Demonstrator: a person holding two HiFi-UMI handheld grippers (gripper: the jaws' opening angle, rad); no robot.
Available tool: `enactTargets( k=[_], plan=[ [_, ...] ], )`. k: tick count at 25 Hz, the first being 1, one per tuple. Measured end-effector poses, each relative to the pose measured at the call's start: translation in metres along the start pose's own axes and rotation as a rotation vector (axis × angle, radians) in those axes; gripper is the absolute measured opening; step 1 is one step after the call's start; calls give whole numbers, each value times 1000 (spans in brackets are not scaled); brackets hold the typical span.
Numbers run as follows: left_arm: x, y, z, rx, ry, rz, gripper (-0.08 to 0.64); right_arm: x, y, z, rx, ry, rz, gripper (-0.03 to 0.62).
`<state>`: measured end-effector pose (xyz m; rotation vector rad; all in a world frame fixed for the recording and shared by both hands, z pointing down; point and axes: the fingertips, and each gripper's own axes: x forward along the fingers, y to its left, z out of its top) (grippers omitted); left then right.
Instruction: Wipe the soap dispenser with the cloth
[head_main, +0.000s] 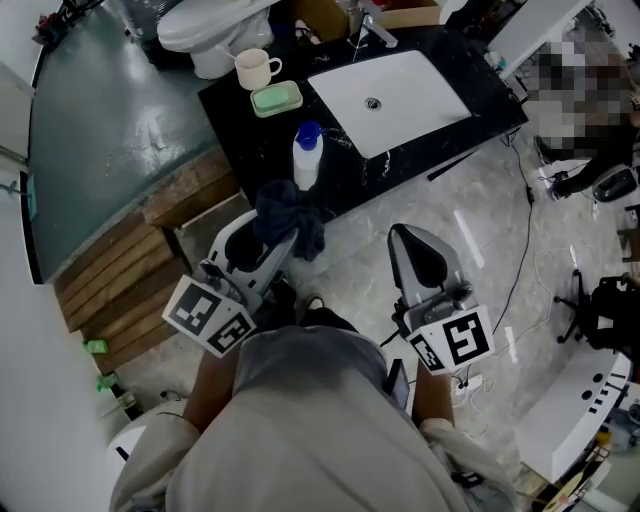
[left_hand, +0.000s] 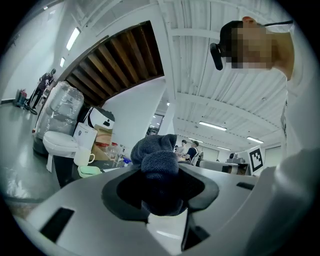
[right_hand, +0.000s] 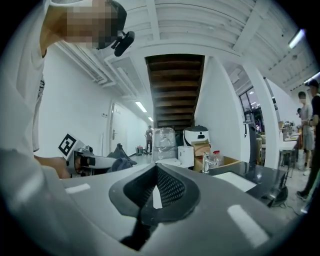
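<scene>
Cloth (left_hand: 159, 165): dark blue, bunched, clamped in my left claw (head_main: 268, 238), at the bench's (head_main: 240, 120) front edge.
Right claw (right_hand: 156, 191): jaws together, nothing between them, short of the bench.
Soap dispenser (head_main: 306, 155): white, blue cap, upright on the black bench just beyond the cloth, left of the sink (head_main: 420, 75).
Farther back: green soap dish (head_main: 276, 98), then mug (head_main: 256, 68).

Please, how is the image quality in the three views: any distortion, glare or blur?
Head view: sharp, evenly lit, pale reflections on the floor. Left gripper view: strong fisheye, dark corners; the cloth blocks the centre. Right gripper view: same fisheye; a ceiling lamp glares at upper right.
</scene>
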<state>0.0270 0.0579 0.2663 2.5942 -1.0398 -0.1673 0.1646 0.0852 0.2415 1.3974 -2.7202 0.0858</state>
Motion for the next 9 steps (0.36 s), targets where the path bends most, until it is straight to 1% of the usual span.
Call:
enactTargets(
  k=[3,9],
  plan=[
    [-6,-19,-7,2,-4,12,160,-22,7,0,-5,-15,24,-2],
    [-19,-55,-15,16,-31,19,160,-69,16,-6,-7,-29,39,-2]
  ],
)
